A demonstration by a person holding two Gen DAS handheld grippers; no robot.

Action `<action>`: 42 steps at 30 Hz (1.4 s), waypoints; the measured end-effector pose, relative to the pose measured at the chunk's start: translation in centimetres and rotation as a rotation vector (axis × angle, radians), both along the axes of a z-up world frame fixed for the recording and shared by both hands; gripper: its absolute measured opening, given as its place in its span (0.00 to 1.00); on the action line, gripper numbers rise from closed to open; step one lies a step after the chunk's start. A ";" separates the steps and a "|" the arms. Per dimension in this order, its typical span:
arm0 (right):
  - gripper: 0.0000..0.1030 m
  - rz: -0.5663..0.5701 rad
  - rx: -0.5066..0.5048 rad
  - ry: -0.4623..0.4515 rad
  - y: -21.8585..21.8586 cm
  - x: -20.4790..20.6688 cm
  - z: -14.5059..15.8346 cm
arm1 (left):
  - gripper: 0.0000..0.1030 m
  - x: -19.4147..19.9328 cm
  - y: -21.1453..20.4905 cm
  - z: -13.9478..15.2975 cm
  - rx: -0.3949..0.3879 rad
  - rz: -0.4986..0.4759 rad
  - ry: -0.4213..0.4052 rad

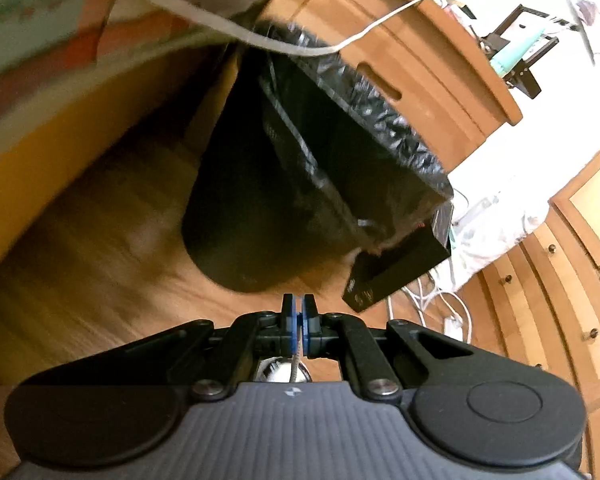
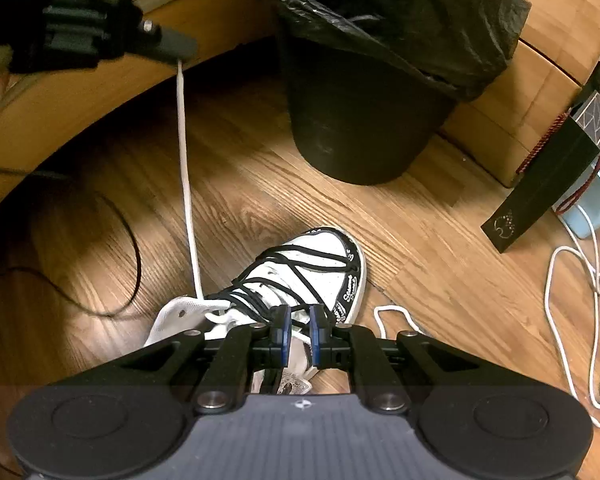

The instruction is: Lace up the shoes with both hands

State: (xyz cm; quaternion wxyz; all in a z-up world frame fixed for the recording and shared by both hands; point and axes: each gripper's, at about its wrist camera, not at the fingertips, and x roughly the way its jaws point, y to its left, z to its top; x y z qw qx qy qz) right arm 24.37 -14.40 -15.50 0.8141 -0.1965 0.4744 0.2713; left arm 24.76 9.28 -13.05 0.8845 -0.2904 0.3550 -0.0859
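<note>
A white high-top shoe (image 2: 300,264) with black criss-cross lacing lies on the wooden floor, toe pointing away. A white lace (image 2: 186,180) runs taut from its upper eyelets up to my left gripper (image 2: 180,54), which is shut on the lace end high at the upper left. In the left wrist view the left gripper (image 1: 299,308) shows its pads pressed together, with the thin lace (image 1: 296,364) pinched behind them. My right gripper (image 2: 300,320) hovers just over the shoe's ankle opening, jaws a small way apart and pressing on nothing. The lace's other end (image 2: 392,316) lies loose on the floor.
A black bin with a bag liner (image 2: 352,120) stands beyond the shoe, also seen as the bin (image 1: 280,184). A black box (image 2: 540,188) leans at the right by white cables (image 2: 560,300). A thin black cable (image 2: 132,248) curls at the left. Wooden furniture (image 2: 540,60) rings the floor.
</note>
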 end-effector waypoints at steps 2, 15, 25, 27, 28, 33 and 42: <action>0.11 0.001 -0.001 0.002 -0.1 -0.1 0.0 | 0.03 0.0 -0.1 1.1 0.080 -0.002 -0.042; 0.11 -0.002 0.002 -0.007 -0.4 -0.1 0.4 | 0.03 -0.2 0.2 5.1 0.415 0.024 -0.206; 0.11 0.017 -0.017 -0.006 -0.1 -0.5 0.1 | 0.03 0.5 0.2 4.3 0.381 -0.048 -0.125; 0.11 0.017 -0.020 -0.005 -0.1 -0.6 0.1 | 0.04 0.8 0.1 3.6 0.350 -0.057 -0.087; 0.11 0.017 -0.022 -0.005 -0.1 -0.6 0.1 | 0.08 0.9 0.1 3.4 0.343 -0.054 -0.067; 0.12 0.018 -0.023 -0.009 -0.1 -0.7 0.2 | 0.31 0.8 0.3 3.0 0.358 -0.018 -0.025; 0.12 0.034 -0.040 -0.010 0.1 -0.9 0.1 | 0.34 0.7 -0.9 -1.5 0.048 -0.125 0.194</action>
